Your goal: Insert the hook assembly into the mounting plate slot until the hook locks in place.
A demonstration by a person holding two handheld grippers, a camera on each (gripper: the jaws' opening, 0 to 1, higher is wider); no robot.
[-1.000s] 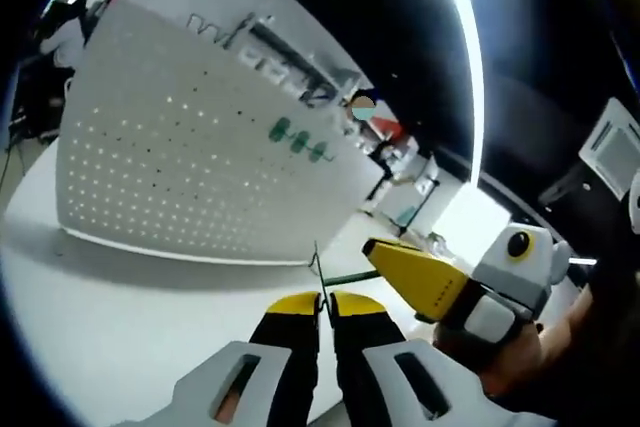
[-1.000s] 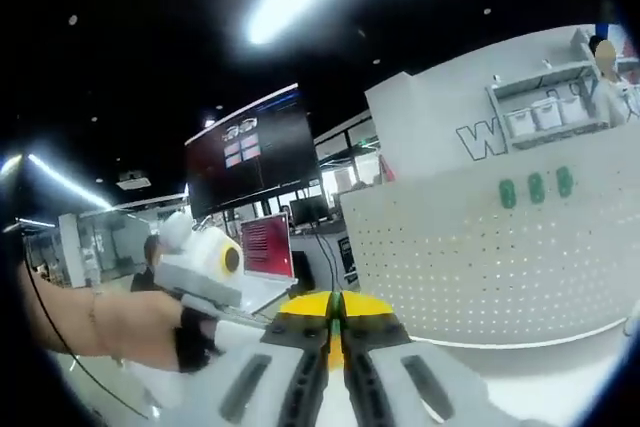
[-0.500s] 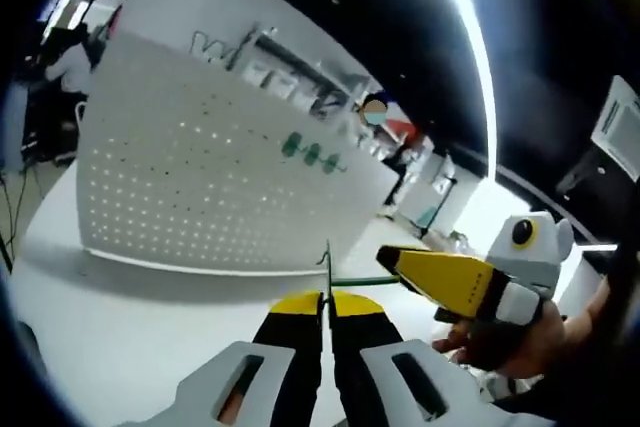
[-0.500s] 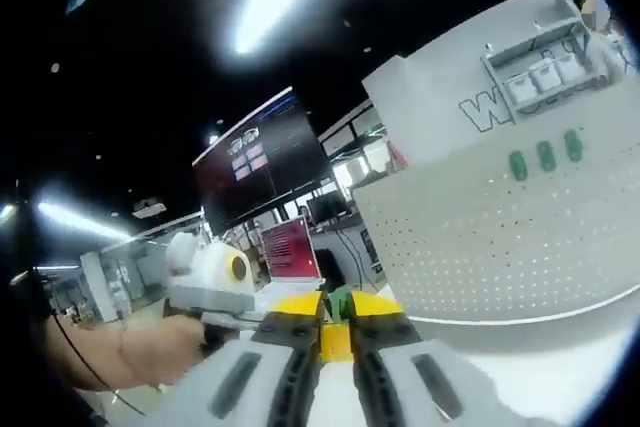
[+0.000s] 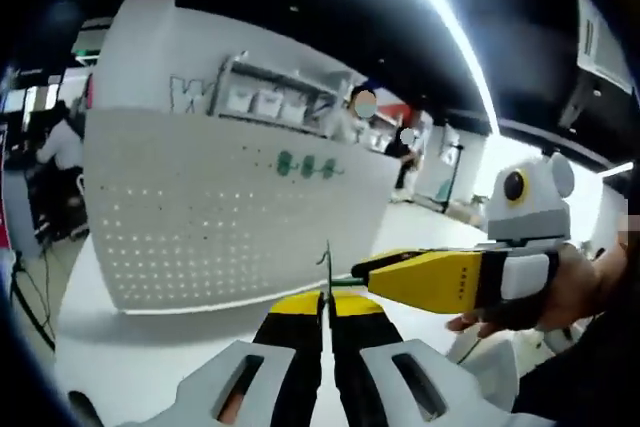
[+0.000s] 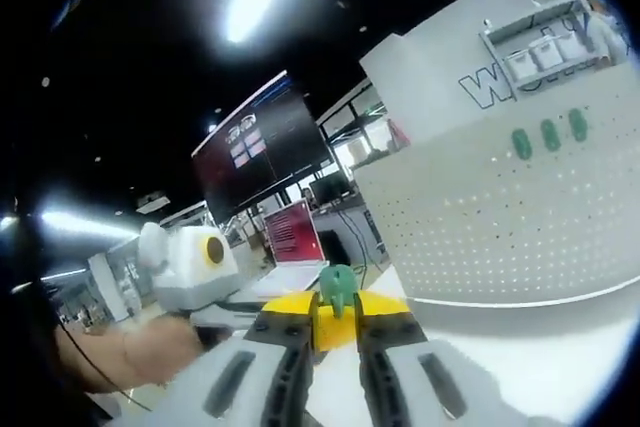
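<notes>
A thin wire hook (image 5: 325, 265) stands up from my left gripper (image 5: 325, 297), which is shut on it. My right gripper (image 5: 365, 269) reaches in from the right, its yellow tip touching the wire, with a green piece (image 5: 344, 280) at the join. In the right gripper view my right gripper (image 6: 335, 307) is shut on that green plastic piece (image 6: 340, 289), which pokes up above the jaws. The left gripper's white body (image 6: 186, 265) sits close on the left, held by a hand. The white pegboard plate (image 5: 230, 217) (image 6: 510, 217) stands upright behind, carrying three green hooks (image 5: 305, 165) (image 6: 550, 135).
The pegboard rests on a white table (image 5: 140, 367) (image 6: 560, 347). A shelf with white bins (image 5: 270, 102) hangs on the wall above the board. A dark monitor (image 6: 258, 147) and a red screen (image 6: 290, 237) stand beyond. A person (image 5: 60, 147) sits far left.
Both views have swung round. My right gripper has closed in on the left one until its tip meets the wire, and the green piece now sticks up above its jaws.
</notes>
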